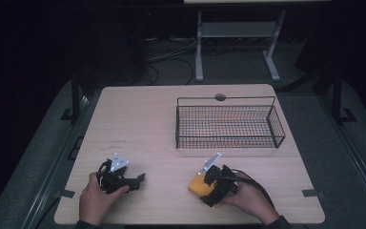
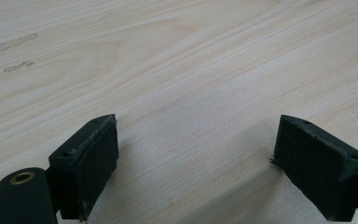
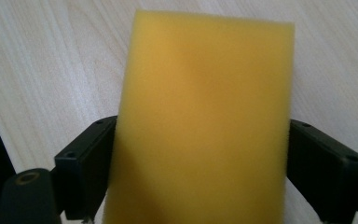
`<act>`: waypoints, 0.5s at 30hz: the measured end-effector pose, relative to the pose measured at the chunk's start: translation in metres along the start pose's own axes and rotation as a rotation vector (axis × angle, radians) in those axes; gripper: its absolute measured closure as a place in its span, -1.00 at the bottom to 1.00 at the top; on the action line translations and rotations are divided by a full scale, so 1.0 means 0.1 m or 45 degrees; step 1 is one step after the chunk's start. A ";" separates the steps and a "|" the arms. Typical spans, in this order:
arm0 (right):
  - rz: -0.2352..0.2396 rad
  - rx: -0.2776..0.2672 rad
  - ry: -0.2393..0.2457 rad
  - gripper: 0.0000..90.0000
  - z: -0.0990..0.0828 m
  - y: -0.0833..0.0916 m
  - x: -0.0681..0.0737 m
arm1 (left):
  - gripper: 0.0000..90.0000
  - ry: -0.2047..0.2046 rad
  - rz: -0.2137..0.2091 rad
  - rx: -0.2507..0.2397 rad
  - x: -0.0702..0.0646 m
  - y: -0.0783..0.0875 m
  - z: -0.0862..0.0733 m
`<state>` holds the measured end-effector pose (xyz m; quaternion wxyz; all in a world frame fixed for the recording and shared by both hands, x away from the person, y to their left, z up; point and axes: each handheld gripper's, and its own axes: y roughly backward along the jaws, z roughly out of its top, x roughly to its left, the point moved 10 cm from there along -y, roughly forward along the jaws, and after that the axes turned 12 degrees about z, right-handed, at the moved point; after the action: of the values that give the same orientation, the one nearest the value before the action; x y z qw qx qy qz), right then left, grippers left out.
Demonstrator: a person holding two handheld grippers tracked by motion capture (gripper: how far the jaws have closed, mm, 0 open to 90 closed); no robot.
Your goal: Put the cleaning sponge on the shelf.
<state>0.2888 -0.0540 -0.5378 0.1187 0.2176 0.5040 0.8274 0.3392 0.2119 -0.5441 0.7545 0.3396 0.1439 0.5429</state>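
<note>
Foam, a flat yellow rectangular sponge (image 3: 200, 121), sits between the jaws of the right tool (image 3: 200, 163) near the front edge of the pale wooden desk (image 1: 138, 124); both pads touch its sides. Left tool (image 2: 196, 158) rests open and empty, well apart from the black wire basket (image 1: 228, 125).

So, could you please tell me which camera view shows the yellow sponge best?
The right gripper view: the yellow sponge fills the frame between the right gripper pads. The high view shows just a small corner beside that gripper.
</note>
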 end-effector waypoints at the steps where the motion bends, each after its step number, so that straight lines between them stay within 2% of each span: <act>1: 0.001 0.000 0.000 -0.66 0.00 0.00 0.00 | -0.71 0.000 0.000 0.000 0.00 0.00 0.00; 5: 0.007 0.002 0.010 -0.57 0.00 0.01 0.01 | -0.71 0.000 0.000 0.000 0.00 0.00 0.00; 15: 0.006 0.004 0.012 -0.53 -0.01 0.02 0.01 | -0.71 0.000 0.000 0.000 0.00 0.00 0.00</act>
<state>0.2874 -0.0549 -0.5364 0.1141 0.2150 0.5053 0.8279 0.3392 0.2119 -0.5441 0.7544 0.3396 0.1439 0.5430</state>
